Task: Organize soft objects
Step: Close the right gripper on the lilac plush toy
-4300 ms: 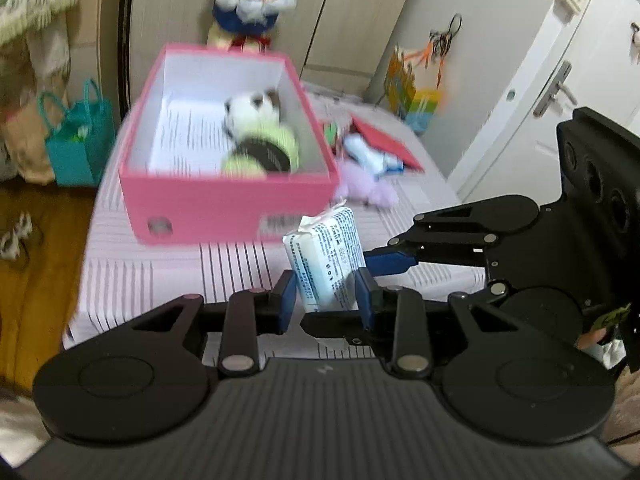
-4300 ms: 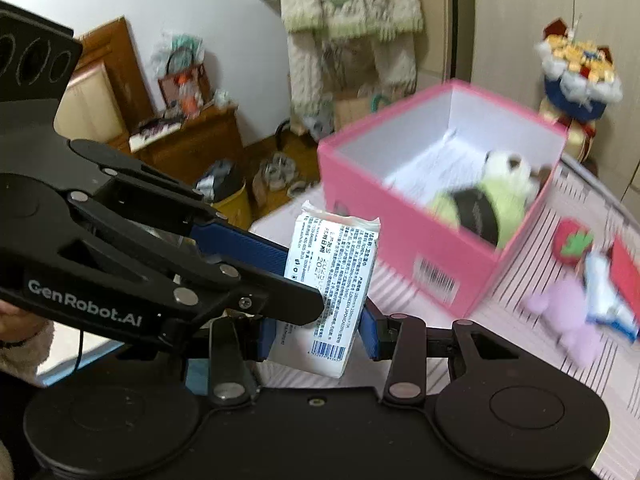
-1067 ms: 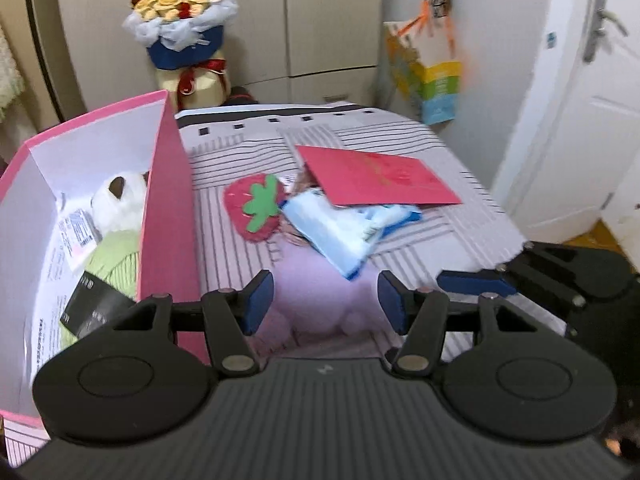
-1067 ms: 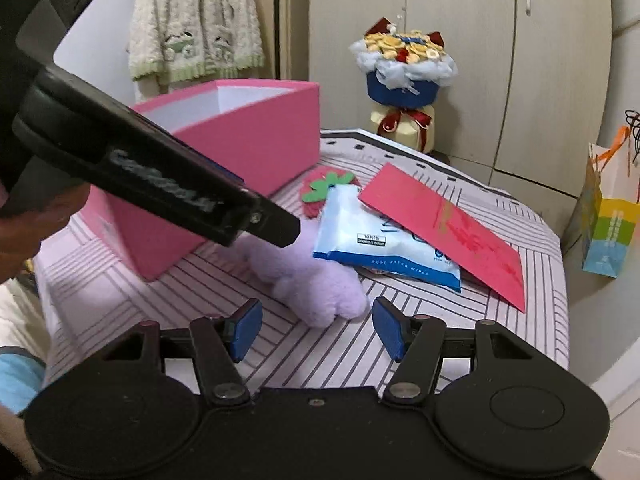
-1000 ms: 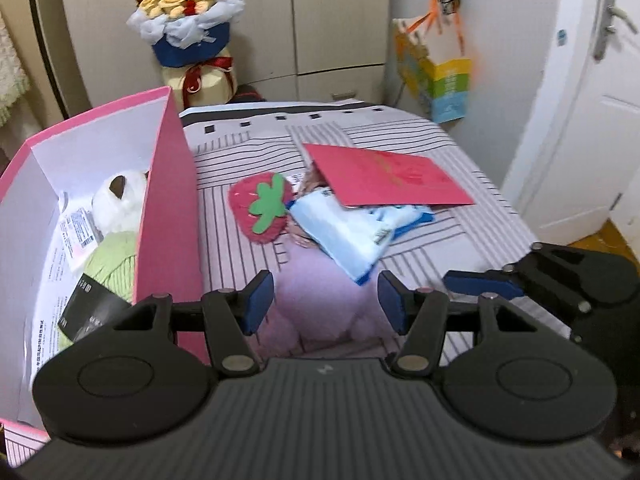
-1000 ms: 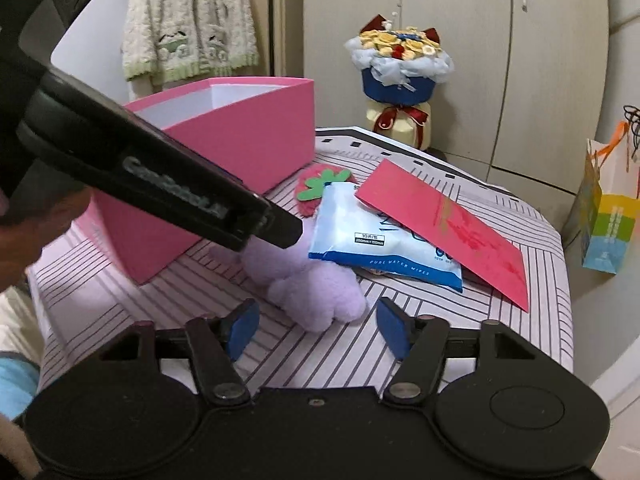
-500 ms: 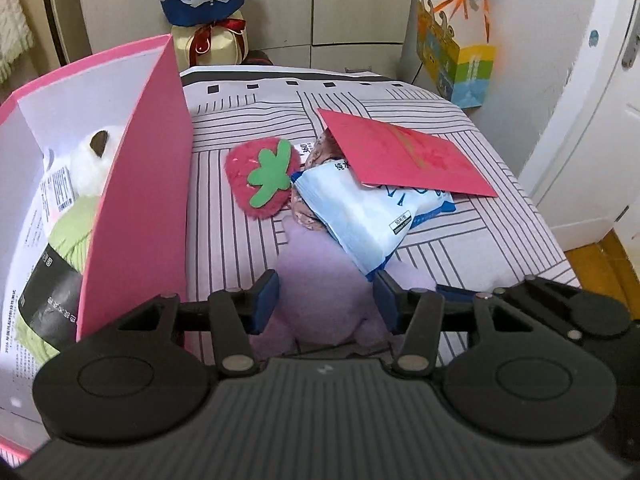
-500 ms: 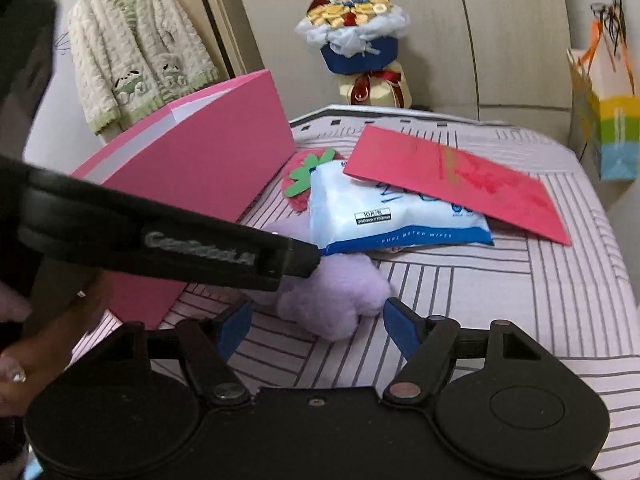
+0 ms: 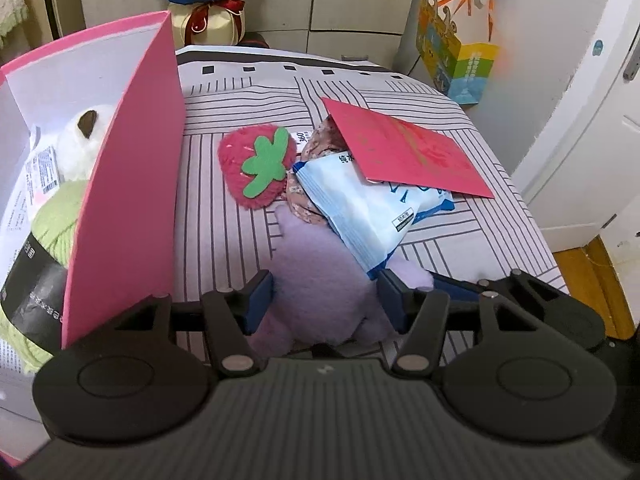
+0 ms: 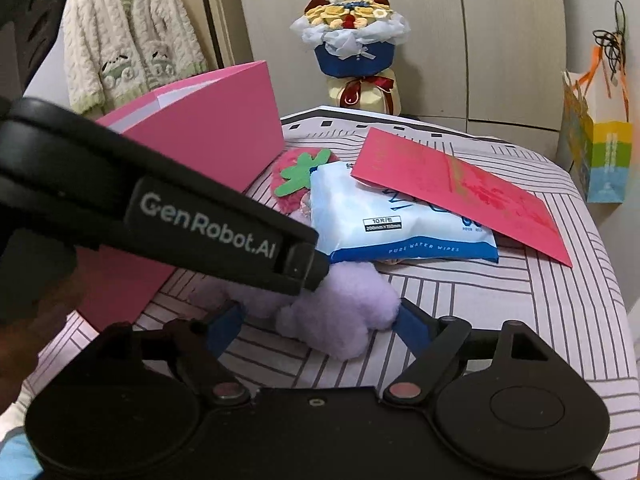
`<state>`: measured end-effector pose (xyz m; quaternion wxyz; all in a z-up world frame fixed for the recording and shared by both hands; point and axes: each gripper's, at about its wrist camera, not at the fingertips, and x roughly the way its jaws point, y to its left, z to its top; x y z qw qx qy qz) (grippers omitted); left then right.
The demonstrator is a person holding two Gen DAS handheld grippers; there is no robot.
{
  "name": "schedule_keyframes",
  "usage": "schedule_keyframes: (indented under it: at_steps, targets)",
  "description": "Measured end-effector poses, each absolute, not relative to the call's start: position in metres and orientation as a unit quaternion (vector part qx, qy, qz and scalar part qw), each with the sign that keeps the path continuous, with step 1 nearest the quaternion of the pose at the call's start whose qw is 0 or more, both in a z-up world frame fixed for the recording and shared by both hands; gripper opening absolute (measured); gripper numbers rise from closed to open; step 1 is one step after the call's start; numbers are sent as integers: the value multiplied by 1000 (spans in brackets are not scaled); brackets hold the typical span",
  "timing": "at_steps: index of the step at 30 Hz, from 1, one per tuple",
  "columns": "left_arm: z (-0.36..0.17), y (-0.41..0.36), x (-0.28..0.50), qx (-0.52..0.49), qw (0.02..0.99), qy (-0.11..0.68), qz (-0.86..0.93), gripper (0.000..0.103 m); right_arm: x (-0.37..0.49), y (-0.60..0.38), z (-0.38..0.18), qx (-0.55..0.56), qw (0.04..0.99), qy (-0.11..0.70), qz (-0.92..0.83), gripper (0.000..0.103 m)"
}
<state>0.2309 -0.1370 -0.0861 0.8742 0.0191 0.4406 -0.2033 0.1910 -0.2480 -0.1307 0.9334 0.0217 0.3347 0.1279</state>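
Left wrist view first: my left gripper has its jaws straddling the purple plush toy, which lies on the striped bench just beside the pink box. These jaws are opening; the left blue pad sits right at the plush's flank, but I cannot tell for sure whether either pad presses on it, so I read the toy as lying between them, not gripped. To the right, the dark blue finger of my right gripper pokes in at the plush's far side.

In the right wrist view, my right gripper also has the purple plush toy between its jaws, and they are spreading wider with gaps on both sides, so nothing is clamped. The left gripper's black body crosses that picture above the plush.

Beyond the toy, a blue and white wipes pack lies partly over it, with a floral fabric piece tucked beneath the pack. A red strawberry plush rests just left of the pack. A red envelope overlaps the pack's far end.

Inside the box I see a white plush animal, green yarn and a small tissue pack. Past the bench's far edge stands a bouquet, and a colourful paper bag hangs at the right
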Motion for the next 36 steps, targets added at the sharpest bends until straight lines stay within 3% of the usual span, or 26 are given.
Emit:
schedule_keyframes:
  at_steps: [19,36]
  targets:
    - [-84,-134,207,12,858,455,-237,58,168,-251,-127,40,929,336,146,83]
    - [-99,-115,183,11,842,473,-260,54,128,-255,-128,-29,925,339,170,78]
